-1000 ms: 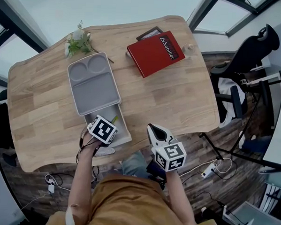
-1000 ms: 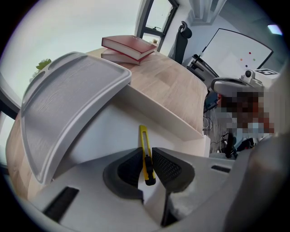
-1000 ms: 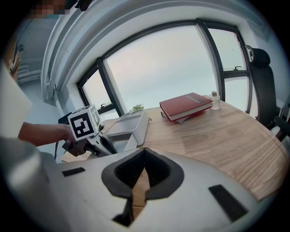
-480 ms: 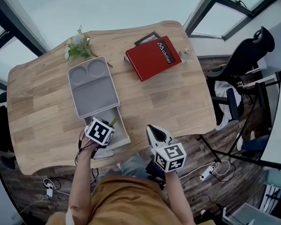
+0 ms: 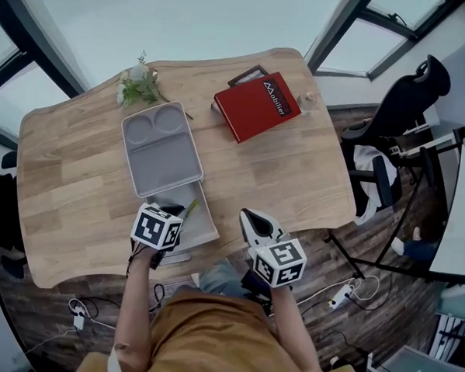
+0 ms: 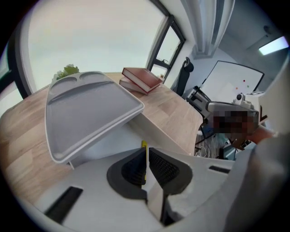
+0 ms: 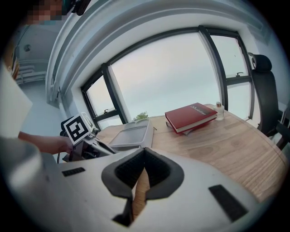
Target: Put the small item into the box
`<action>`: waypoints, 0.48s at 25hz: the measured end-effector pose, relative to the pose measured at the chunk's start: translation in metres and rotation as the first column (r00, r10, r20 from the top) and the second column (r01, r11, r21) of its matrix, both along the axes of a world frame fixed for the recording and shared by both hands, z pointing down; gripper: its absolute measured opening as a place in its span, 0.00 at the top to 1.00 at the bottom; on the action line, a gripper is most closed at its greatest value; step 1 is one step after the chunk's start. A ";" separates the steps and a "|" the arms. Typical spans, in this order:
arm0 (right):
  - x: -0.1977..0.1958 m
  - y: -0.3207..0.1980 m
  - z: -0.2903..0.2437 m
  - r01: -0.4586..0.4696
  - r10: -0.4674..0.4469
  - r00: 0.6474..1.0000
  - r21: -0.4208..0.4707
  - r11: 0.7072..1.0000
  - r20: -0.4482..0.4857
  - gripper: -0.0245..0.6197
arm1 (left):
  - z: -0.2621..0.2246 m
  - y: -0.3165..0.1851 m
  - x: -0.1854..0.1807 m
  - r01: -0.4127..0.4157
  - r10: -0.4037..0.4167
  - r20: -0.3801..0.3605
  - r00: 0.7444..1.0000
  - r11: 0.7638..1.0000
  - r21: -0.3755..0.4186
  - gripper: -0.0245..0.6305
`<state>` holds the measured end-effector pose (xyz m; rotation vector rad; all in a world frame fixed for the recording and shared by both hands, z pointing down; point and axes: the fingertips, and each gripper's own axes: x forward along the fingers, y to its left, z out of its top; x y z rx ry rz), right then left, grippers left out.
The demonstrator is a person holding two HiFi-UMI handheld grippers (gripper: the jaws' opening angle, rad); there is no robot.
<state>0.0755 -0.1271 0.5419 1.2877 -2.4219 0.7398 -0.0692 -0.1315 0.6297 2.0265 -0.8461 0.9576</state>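
A grey box point(image 5: 203, 228) lies on the wooden table point(image 5: 295, 169), with its grey tray-shaped lid point(image 5: 161, 148) slid back so the near end stands open. My left gripper point(image 5: 182, 216) hovers over that open end, shut on a thin yellow-green item point(image 5: 189, 208). In the left gripper view the item point(image 6: 143, 146) pokes up between the closed pads, with the lid point(image 6: 86, 108) and the box wall point(image 6: 161, 132) just ahead. My right gripper point(image 5: 249, 219) hangs at the table's near edge, right of the box. It point(image 7: 144, 155) is shut with nothing in it.
A red book point(image 5: 260, 105) on another book lies at the far right of the table, a small glass bottle point(image 5: 308, 100) beside it. A plant sprig point(image 5: 140, 86) lies beyond the lid. An office chair point(image 5: 412, 90) and floor cables point(image 5: 342, 296) are off to the right.
My left gripper has drawn back a little toward the table's near edge, still holding the yellow-green item. The right gripper has stayed about where it was.
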 end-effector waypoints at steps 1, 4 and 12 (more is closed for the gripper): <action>-0.002 0.000 -0.003 0.005 -0.005 1.000 0.008 1.000 0.001 0.95 | -0.005 -0.001 0.000 0.024 -0.023 -0.027 0.999 1.000 0.018 0.94; -0.008 0.000 -0.015 0.015 -0.015 1.000 0.030 0.999 0.018 0.95 | -0.025 -0.008 -0.004 0.089 -0.080 -0.086 0.993 0.990 0.105 0.95; -0.012 0.002 -0.052 0.002 -0.010 0.997 0.098 0.995 0.082 0.95 | -0.080 -0.011 -0.014 0.237 -0.160 -0.284 0.946 0.936 0.262 0.96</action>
